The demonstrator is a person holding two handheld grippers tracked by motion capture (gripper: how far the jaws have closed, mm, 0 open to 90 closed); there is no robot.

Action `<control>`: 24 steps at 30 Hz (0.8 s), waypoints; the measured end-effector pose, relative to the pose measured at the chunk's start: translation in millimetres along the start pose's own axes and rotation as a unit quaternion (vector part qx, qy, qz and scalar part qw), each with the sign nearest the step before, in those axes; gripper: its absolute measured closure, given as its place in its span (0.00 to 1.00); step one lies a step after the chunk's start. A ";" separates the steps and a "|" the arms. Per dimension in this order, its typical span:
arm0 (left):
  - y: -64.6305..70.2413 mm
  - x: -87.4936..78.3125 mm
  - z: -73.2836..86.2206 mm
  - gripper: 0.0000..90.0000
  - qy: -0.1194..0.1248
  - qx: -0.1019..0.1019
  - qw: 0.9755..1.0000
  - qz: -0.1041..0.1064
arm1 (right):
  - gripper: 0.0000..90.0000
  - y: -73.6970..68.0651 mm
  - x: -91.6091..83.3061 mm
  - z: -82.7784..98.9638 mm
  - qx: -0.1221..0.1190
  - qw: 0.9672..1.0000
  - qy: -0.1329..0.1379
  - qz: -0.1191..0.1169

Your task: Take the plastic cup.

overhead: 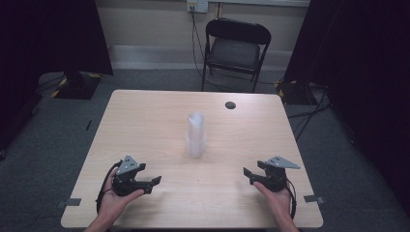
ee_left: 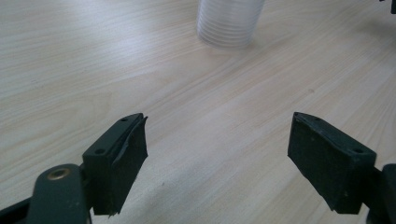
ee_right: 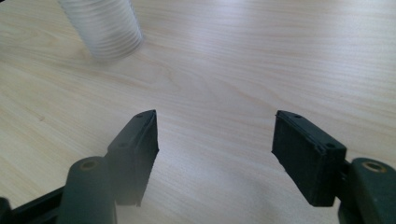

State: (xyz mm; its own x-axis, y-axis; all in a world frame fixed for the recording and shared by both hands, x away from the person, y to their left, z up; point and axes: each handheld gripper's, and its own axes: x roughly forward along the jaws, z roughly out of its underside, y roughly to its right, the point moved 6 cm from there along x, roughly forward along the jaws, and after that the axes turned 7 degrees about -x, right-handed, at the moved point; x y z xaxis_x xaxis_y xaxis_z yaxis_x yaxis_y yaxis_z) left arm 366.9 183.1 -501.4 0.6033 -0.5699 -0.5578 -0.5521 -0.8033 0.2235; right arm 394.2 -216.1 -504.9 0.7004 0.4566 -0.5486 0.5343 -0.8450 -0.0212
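Pale wood-grain table [overhead: 145, 121], ribbed clear plastic cup stack [overhead: 196, 135] upright between left gripper [overhead: 155, 181] and right gripper [overhead: 247, 176], fingers spread, empty.

no readable text, no labels, no brands, no numbers

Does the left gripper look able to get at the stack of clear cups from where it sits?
Probably yes: the left gripper is open and bare table lies between it and the stack of clear cups.
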 end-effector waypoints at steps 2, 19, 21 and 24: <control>0.0 0.7 -0.1 0.22 -0.001 0.001 1.000 0.001 | 0.35 0.6 0.0 0.1 -0.001 1.000 -0.001 0.002; 3.9 0.1 -2.0 0.25 0.005 0.013 1.000 0.006 | 0.38 -13.4 -4.8 -11.4 -0.011 1.000 0.010 -0.025; 4.5 -0.7 -2.5 0.25 0.009 0.010 1.000 0.006 | 0.38 -15.0 -5.5 -13.3 -0.014 0.999 0.012 -0.026; 5.2 -2.7 -2.1 0.25 0.009 0.015 1.000 0.006 | 0.39 -19.0 -7.2 -15.9 -0.017 0.999 0.018 -0.029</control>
State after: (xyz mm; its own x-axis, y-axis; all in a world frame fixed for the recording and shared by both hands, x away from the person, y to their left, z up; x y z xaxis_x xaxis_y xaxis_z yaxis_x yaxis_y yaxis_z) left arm 363.6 180.1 -497.1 0.6059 -0.5832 -0.5410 -0.5763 -0.7906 0.2068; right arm 386.5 -199.0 -487.2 0.6836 0.5154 -0.5168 0.5907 -0.8065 -0.0229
